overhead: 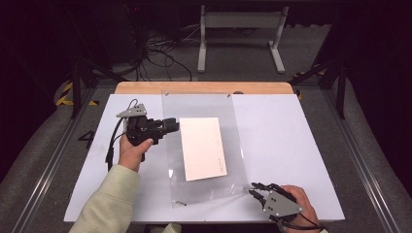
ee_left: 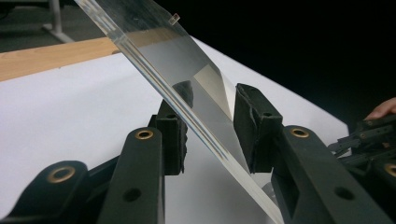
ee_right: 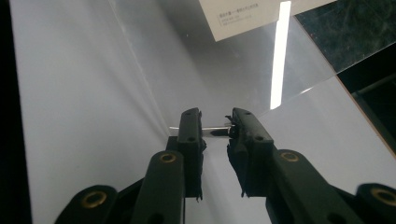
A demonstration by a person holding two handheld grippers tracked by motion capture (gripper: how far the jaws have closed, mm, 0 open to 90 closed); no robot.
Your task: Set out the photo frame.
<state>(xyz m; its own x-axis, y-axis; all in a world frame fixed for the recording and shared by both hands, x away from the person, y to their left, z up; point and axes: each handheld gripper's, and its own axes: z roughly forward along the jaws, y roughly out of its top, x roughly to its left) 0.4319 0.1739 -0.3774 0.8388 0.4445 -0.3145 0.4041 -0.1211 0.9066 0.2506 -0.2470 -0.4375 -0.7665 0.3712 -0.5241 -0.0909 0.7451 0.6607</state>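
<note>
A clear rectangular acrylic sheet lay near the middle of the white table surface, running from close to the far wooden edge strip down toward the near edge. On the sheet rested a white rectangular paper card with a small line of print at its near right corner.

The left gripper, held in the person's left hand, sat at the sheet's left edge, toward the far half of the surface. In the left gripper view the sheet's left edge ran slanted between the two black jaws. One pad stood just beside the edge, the other pad stood a little off the sheet's face, so the jaws were apart around the sheet rather than clamped on it.

The right gripper, in the person's right hand, sat at the sheet's near right corner, close to the near edge of the surface. In the right gripper view its jaws stood slightly apart, with the thin corner edge of the sheet between the fingertips; whether they pressed on it could not be told.
</note>
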